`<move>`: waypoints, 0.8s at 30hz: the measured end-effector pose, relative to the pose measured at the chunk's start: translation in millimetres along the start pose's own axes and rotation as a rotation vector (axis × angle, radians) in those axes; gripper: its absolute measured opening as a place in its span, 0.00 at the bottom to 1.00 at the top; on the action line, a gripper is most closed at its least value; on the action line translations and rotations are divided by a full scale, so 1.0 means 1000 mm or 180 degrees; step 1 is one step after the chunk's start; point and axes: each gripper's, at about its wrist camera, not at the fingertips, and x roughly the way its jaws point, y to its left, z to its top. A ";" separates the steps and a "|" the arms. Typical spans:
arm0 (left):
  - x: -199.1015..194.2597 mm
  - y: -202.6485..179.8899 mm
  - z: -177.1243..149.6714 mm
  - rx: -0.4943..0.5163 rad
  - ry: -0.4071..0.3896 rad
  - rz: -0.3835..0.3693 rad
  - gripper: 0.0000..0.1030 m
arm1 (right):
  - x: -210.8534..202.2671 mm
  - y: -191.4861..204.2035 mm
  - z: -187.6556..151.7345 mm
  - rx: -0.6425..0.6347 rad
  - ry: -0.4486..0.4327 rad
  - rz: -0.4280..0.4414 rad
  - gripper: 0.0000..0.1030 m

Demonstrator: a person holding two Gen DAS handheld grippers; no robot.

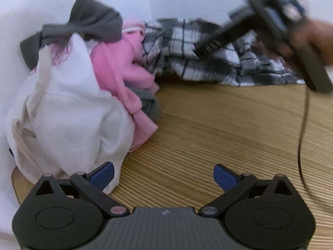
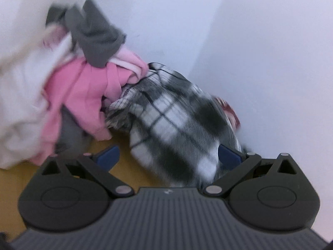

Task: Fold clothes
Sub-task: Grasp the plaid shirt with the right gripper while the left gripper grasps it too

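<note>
We're looking fwd along the left gripper point(image 1: 164, 176), low over the desk point(image 1: 208, 137), facing the clothes pile point(image 1: 87, 87) w/ the white wall behind. We're also looking fwd from the right gripper point(image 2: 168, 156), sitting much nearer, almost on the plaid garment point(image 2: 172, 125) by the wall corner. Both views are sharing the pile: grey, pink, white, plaid. Left cam is also catching the right gripper point(image 1: 276, 20), upper right.

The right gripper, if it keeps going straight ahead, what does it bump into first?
Most likely the black-and-white plaid garment: it lies between the open right gripper fingers, though blur hides how near.
</note>
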 end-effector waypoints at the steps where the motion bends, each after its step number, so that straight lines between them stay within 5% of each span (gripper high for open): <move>1: 0.006 0.003 -0.001 -0.0011 0.0039 -0.0016 1.00 | 0.017 0.003 0.007 -0.0175 0.0006 -0.0002 1.00; 5: 0.030 0.013 0.002 -0.0104 0.0220 -0.0125 1.00 | 0.078 0.004 0.028 -0.0692 0.0058 -0.0004 1.00; 12: 0.052 0.022 0.002 -0.0130 0.0421 -0.0166 1.00 | 0.149 0.002 0.044 -0.0928 0.0232 0.0053 1.00; 14: 0.055 0.026 0.003 -0.0161 0.0471 -0.0149 1.00 | 0.156 -0.001 0.039 -0.0836 0.0302 0.0186 0.77; 15: 0.056 0.029 0.004 -0.0184 0.0476 -0.0133 1.00 | 0.158 -0.004 0.036 -0.0741 0.0415 0.0299 0.37; 16: 0.056 0.032 0.004 -0.0201 0.0471 -0.0124 1.00 | 0.157 -0.007 0.032 -0.0629 0.0456 0.0337 0.27; 18: 0.055 0.036 0.006 -0.0224 0.0454 -0.0102 1.00 | 0.139 -0.016 0.024 -0.0408 0.0337 0.0353 0.18; 24: 0.044 0.037 0.012 -0.0220 0.0384 -0.0035 1.00 | 0.043 -0.039 -0.008 0.0091 0.0103 0.0499 0.15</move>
